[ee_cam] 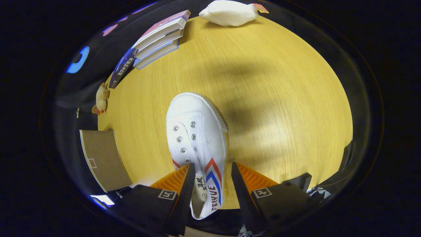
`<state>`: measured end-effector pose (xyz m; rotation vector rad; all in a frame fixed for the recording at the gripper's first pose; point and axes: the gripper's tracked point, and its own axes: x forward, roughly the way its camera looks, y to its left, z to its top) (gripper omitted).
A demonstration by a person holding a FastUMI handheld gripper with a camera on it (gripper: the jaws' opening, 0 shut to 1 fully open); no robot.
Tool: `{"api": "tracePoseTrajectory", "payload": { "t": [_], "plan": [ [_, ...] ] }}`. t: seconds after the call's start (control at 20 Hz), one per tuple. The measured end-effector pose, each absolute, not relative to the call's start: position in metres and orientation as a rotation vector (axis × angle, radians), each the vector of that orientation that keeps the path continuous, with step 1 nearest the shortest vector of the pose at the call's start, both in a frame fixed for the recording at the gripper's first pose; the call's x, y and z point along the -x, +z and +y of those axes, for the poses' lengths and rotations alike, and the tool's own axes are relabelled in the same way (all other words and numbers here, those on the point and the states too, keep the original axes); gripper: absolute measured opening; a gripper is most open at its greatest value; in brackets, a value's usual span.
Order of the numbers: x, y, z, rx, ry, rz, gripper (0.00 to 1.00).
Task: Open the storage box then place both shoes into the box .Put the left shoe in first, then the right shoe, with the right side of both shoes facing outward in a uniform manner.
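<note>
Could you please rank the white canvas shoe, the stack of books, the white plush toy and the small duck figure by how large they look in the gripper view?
1. White canvas shoe, between the open jaws and nearest, so nearness inflates it.
2. Stack of books.
3. White plush toy, looking close to the books in size.
4. Small duck figure.

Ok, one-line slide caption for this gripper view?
Open jaws of the gripper straddle a white shoe on the wooden table, books beyond.

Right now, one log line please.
gripper: open, straddling shoe's heel | shoe: on table, toe pointing away | flap: beside shoe
</note>
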<state>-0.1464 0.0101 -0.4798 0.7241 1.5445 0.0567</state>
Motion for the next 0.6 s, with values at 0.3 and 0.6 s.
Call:
{"api": "tracePoseTrajectory", "payload": {
  "t": [0.3,0.6],
  "plan": [
    [0.146,-0.483,0.003,-0.706,0.067,1.536,0.14],
    [0.136,-0.438,0.004,-0.839,0.027,1.470,0.07]
  ]
}}
